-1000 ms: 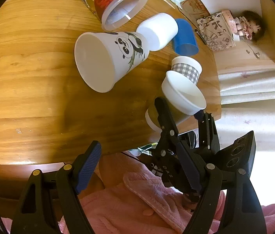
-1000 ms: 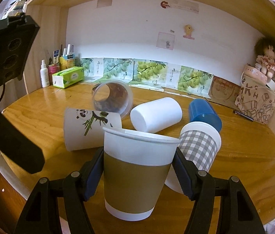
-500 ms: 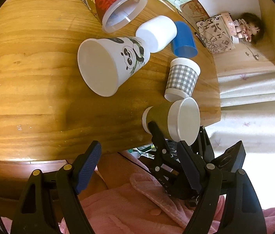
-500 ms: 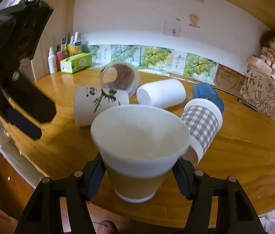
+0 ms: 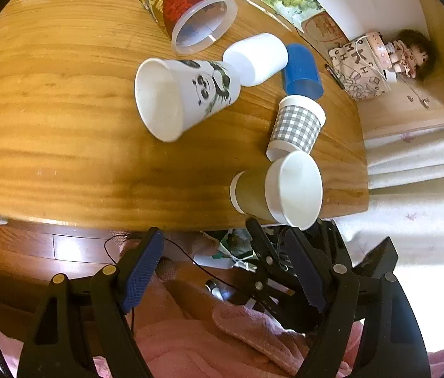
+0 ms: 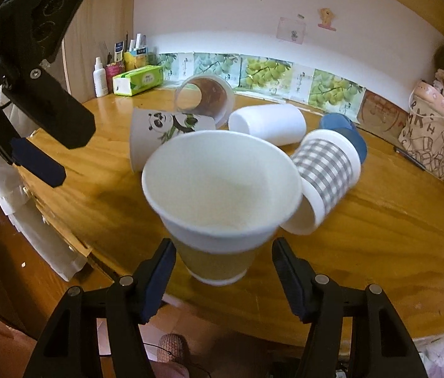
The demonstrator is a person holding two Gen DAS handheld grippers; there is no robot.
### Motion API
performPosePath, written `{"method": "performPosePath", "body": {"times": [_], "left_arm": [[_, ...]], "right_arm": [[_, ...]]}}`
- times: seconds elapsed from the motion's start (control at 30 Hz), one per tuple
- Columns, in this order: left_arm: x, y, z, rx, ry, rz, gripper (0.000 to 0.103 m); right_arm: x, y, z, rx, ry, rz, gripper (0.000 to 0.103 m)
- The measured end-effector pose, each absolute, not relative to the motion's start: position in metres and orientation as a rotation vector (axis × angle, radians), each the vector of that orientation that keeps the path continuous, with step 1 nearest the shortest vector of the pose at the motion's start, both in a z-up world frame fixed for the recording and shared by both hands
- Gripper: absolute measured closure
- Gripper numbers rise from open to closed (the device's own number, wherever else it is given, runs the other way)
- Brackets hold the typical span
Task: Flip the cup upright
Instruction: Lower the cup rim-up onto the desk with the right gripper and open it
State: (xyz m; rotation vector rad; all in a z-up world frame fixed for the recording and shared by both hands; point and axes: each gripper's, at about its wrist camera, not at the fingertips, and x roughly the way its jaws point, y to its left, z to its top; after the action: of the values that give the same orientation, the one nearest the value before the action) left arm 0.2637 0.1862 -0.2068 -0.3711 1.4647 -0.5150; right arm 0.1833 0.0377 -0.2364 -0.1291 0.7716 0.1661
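Standing upright near the counter (image 6: pixel 379 252) edge, this brown paper cup (image 6: pixel 218 208) looks light and crushable. My right gripper (image 6: pixel 222 280) sits spread beside its sleeve, not touching; left gripper (image 5: pixel 222 280) spread too.

Brown-sleeved paper cup (image 6: pixel 222 195), white rim band, white base ring, white inside. Stands upright, mouth up, empty. Sits at table's (image 5: pixel 64 145) near edge, toward its right corner, directly ahead of my fingers (image 6: pixel 159 277), which flank it without touching.
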Motion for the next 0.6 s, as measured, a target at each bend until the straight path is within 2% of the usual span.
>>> {"method": "performPosePath", "body": {"times": [0.13, 0.33, 0.47, 0.6], "left_arm": [[0.243, 0.183, -0.206, -0.376, 1.450, -0.463, 0.021], [0.202, 0.175, -0.199, -0.293, 1.378, -0.373, 0.021], [0.176, 0.175, -0.190, -0.284, 1.315, -0.303, 0.021], [0.154, 0.169, -0.172, -0.274, 1.252, -0.280, 0.021]], "right_arm": [[0.165, 0.022, -0.231, -0.124, 0.772, 0.168, 0.030], [0.142, -0.004, -0.224, -0.087, 0.813, 0.114, 0.030], [0.121, -0.019, -0.205, -0.054, 0.834, 0.043, 0.023], [0.103, -0.035, -0.178, 0.026, 0.903, 0.004, 0.023]]}}
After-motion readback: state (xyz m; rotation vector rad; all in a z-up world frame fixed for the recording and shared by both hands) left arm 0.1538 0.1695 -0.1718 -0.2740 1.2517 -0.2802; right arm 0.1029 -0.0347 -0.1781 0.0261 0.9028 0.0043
